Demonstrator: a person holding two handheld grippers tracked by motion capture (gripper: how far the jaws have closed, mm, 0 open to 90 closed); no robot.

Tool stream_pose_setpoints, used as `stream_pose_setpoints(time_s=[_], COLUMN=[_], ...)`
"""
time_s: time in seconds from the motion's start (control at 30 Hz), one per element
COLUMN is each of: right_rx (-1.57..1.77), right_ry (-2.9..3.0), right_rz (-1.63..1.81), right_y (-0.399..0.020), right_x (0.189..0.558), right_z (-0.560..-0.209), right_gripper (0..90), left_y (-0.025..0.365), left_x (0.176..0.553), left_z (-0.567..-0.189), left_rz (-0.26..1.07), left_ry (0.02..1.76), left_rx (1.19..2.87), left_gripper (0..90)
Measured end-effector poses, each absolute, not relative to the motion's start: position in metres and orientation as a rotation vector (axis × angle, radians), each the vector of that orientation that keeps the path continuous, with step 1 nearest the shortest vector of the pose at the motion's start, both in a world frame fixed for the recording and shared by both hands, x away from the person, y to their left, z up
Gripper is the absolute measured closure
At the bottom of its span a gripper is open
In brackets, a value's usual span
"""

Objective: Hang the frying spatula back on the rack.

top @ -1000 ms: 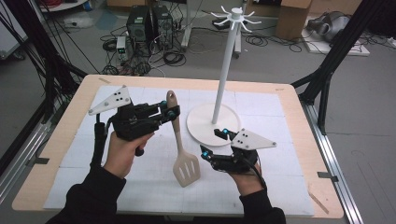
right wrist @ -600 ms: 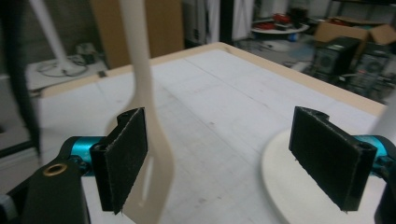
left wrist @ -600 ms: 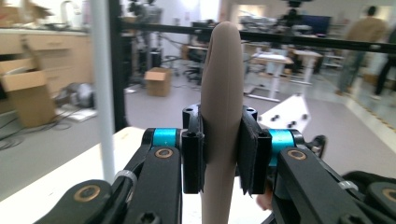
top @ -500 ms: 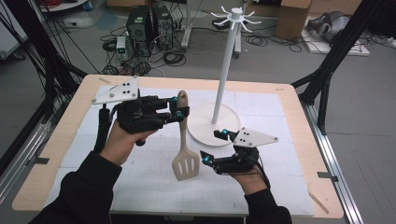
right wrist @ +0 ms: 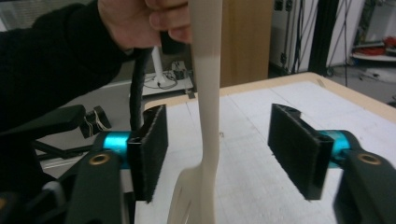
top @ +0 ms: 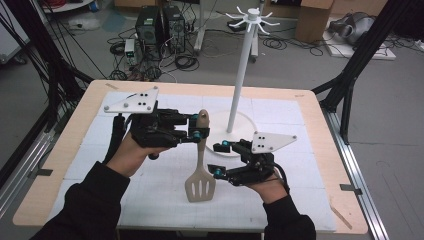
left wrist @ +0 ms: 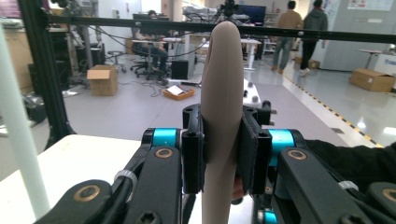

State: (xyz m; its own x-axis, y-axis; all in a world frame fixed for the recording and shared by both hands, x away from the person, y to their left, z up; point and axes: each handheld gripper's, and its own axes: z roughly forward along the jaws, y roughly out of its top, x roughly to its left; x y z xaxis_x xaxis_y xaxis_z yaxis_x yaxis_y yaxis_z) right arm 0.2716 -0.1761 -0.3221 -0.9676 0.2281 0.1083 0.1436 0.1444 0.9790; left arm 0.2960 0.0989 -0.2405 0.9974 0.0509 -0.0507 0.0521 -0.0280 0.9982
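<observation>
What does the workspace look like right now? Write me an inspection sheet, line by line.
Surface: wooden table covered by a white gridded mat.
Job's things: beige slotted spatula held upright, blade down near the mat; white hook stand on its round base behind it.
Clutter: nothing seen.
Grippers: left gripper shut on the spatula's handle near its top; right gripper open, its jaws just closing, pads either side of the lower handle, not touching.
Cables: a black cable trails from the left gripper; loose leads on the floor.
Surroundings: computer towers, cardboard boxes, black frame struts.
</observation>
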Motion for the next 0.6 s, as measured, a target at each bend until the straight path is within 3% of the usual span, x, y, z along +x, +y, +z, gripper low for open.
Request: stream_pose_setpoints(time_s=[0.6], right_rx=[0.201], right_ry=[2.332], right_rz=[2.116], right_y=[-0.161], right_x=[0.283], right_z=[-0.302], right_gripper=[62.5], left_y=[0.094], left_x=[0.295], left_z=[-0.245], left_rz=[-0.044], left_ry=[0.018], left_rx=[1.618], left_gripper=[73.3])
